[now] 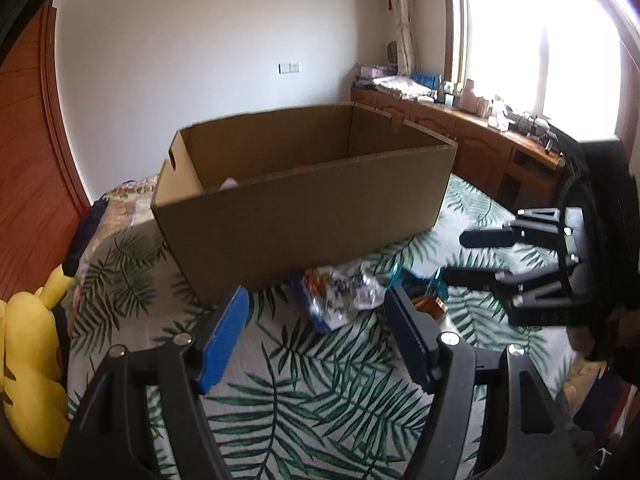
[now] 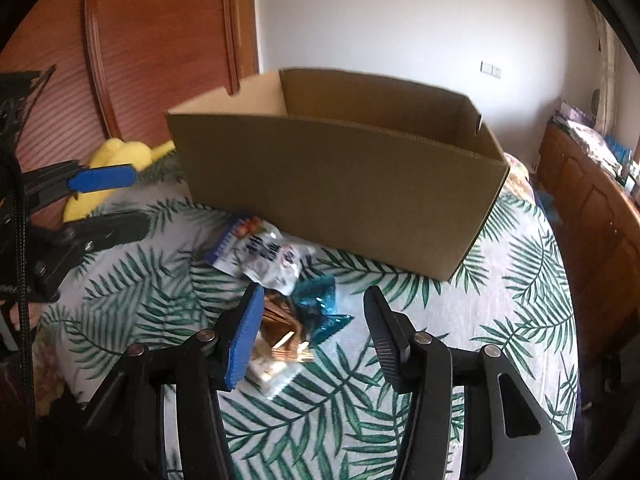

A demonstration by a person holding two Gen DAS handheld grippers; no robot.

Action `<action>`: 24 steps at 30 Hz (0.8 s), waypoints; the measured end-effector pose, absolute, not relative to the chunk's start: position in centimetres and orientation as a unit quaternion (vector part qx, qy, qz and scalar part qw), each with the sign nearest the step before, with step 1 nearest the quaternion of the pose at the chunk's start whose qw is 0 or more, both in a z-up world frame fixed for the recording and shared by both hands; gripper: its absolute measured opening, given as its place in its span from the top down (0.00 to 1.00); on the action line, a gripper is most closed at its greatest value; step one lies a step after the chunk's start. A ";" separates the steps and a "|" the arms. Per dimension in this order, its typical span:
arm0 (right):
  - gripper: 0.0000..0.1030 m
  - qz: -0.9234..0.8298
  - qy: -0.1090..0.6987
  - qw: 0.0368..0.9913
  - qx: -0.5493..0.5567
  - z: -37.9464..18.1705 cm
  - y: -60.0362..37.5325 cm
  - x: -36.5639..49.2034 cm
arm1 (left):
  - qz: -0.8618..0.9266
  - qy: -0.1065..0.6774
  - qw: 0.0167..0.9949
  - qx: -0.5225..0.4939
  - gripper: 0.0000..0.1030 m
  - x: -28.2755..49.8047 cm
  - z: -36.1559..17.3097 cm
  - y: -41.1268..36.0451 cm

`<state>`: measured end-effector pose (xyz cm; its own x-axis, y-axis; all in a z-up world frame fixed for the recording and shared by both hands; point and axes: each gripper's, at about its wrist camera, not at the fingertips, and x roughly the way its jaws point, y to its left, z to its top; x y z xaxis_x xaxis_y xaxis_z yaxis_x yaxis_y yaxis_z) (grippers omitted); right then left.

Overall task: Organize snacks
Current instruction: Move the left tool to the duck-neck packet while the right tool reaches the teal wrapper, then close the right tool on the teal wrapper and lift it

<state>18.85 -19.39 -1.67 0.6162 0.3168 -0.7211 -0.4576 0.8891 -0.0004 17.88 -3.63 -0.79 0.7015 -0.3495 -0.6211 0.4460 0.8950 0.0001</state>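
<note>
Bedroom setting: leaf-print bedspread, white wall, wooden wardrobe doors, window with curtain over a cluttered wooden sideboard.

Left wrist view.
- Left gripper: jaws apart, nothing between the pads; one blue pad, one dark pad.
- Cardboard box: open-topped, standing on the bedspread straight ahead of the left jaws. Something pale shows low inside; it cannot be identified.
- White-and-blue snack packet: crumpled, lying just beyond the left fingertips, against the foot of the box. Print is blurred; no brand readable.
- Teal foil wrapper and copper foil wrapper: beside the dark pad, toward the right gripper.
- Right gripper: enters from the right edge, jaws apart, tips near the teal wrapper.
- Yellow plush toy: far left of the jaws, at the bed's edge.

Right wrist view.
- Right gripper: jaws parted, gripping nothing; the copper foil wrapper lies against the blue pad's inner side, the teal foil wrapper between the fingertips on the bedspread.
- White-and-blue snack packet: just ahead of the jaws; lettering illegible.
- Cardboard box: behind the snacks.
- Left gripper: at left, open.
- Yellow plush toy: behind it.
</note>
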 end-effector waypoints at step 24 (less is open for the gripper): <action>0.61 0.218 0.464 0.852 -0.111 -6.1 -18.6 23.5 | -0.218 0.357 0.908 0.039 0.32 19.1 -4.0 -3.7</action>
<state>23.48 -18.64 -6.14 0.4749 0.2683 -0.8382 -0.4746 0.8801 0.0128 19.09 -3.68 -4.03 0.6503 -0.3671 -0.6651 0.4235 0.9020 -0.0838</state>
